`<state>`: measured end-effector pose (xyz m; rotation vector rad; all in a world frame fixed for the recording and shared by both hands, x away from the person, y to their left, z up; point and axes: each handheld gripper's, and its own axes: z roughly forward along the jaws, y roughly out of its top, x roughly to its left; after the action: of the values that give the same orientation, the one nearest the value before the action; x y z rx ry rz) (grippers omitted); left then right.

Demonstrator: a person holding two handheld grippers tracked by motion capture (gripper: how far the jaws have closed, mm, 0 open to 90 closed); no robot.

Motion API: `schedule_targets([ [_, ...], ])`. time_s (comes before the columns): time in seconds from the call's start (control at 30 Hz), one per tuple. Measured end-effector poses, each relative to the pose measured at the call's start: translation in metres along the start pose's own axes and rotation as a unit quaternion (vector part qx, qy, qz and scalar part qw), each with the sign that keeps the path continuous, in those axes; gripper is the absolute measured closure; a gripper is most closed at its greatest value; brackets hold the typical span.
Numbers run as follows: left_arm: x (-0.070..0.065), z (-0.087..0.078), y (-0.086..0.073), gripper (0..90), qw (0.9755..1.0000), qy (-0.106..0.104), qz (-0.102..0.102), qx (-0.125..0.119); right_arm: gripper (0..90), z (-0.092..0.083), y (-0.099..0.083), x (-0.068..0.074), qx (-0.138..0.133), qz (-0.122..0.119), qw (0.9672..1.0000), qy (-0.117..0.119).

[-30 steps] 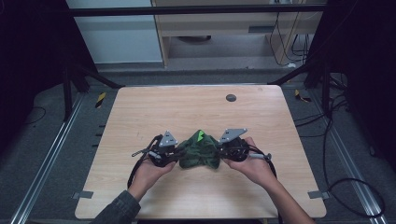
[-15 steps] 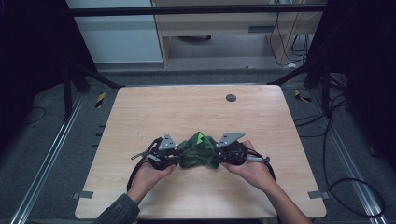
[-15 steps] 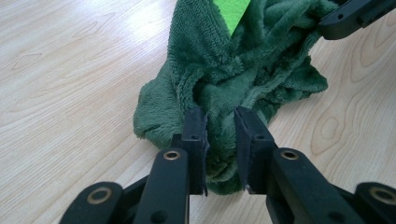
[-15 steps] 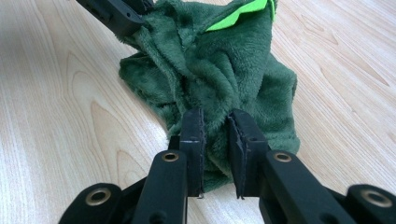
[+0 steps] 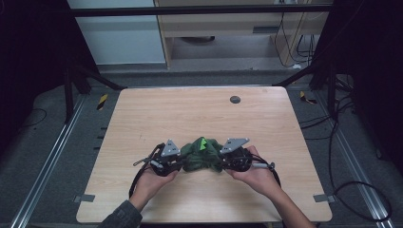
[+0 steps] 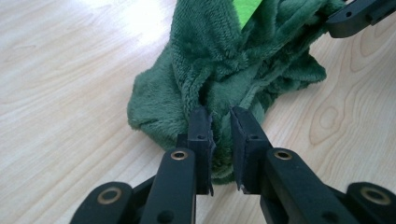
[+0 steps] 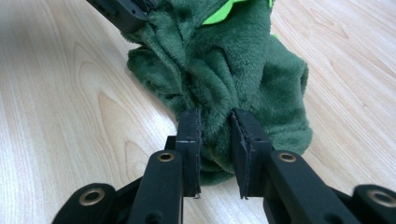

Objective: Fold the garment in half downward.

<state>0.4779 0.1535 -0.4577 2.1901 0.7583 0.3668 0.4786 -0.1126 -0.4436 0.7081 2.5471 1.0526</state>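
Observation:
A dark green fleecy cloth [image 5: 202,154] with a bright green patch lies bunched up near the table's front edge, between my two grippers. My left gripper [image 5: 183,161] is at its left end and is shut on a fold of the cloth [image 6: 219,60]; the jaws [image 6: 219,116] pinch the fabric. My right gripper [image 5: 222,160] is at the right end and is shut on another fold of the cloth [image 7: 233,60], with fleece squeezed between its jaws [image 7: 215,116]. The two grippers point at each other, close together.
The wooden table [image 5: 199,114] carries a small dark round grommet [image 5: 235,99] at the back centre. Cables trail from both grippers over the front edge. Metal rails and floor cables flank the table on both sides.
The right gripper has drawn slightly in toward the left one, and the cloth between them is bunched tighter. Both stay shut on it.

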Motion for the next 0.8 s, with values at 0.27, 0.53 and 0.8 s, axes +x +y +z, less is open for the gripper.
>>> schedule_targets([
  [0.27,-0.003,0.0,-0.006,77.4,1.0,-0.001,0.0,0.0,72.7,0.002,-0.005,0.004,0.003,-0.004,1.0,0.003],
  [0.53,-0.006,0.0,-0.012,76.3,1.0,-0.005,-0.004,-0.002,72.1,0.003,-0.01,0.006,0.005,-0.002,1.0,0.004],
  [0.8,-0.008,0.0,-0.016,75.0,1.0,-0.003,-0.004,-0.002,71.7,0.004,-0.014,0.007,0.006,0.001,1.0,0.005],
])
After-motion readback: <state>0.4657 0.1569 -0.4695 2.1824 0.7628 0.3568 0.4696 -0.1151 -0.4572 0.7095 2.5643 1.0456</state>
